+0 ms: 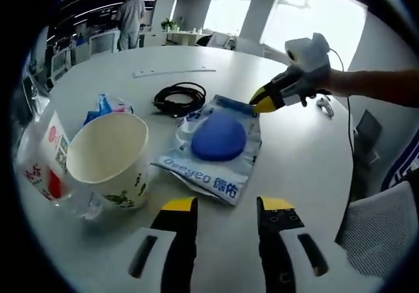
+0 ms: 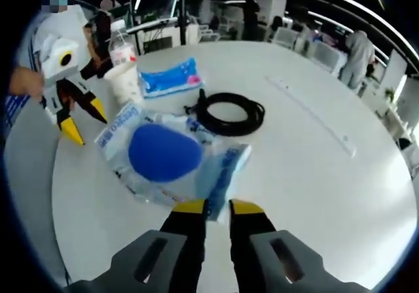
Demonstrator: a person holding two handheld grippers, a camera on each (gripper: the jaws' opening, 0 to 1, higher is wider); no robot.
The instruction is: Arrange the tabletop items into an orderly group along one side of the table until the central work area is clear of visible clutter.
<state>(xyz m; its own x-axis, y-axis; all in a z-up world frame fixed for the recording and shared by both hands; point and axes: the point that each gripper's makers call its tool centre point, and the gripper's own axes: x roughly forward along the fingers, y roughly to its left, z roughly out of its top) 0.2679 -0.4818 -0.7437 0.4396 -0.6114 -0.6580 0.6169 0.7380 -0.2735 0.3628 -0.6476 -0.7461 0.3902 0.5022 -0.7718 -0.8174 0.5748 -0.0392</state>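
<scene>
A clear plastic bag (image 1: 208, 178) printed "Deeyeo" holds a round blue pad (image 1: 218, 137) and lies mid-table. My right gripper (image 1: 257, 103) comes in from the right, shut on the bag's far corner; in the right gripper view the bag's edge (image 2: 221, 170) runs down between the narrow jaws of my right gripper (image 2: 218, 207). My left gripper (image 1: 227, 205) stands open just short of the bag's near edge, holding nothing, and appears as the left gripper (image 2: 85, 124) beside the bag. A paper cup (image 1: 108, 155), a plastic bottle (image 1: 40, 162) and a blue packet (image 1: 103, 106) sit left.
A black cable coil (image 1: 180, 98) lies behind the bag, and a thin white strip (image 1: 173, 72) farther back. A small white object (image 1: 325, 106) rests near the right edge. A chair (image 1: 386, 231) stands at the table's right side. A person (image 1: 131, 18) stands far off.
</scene>
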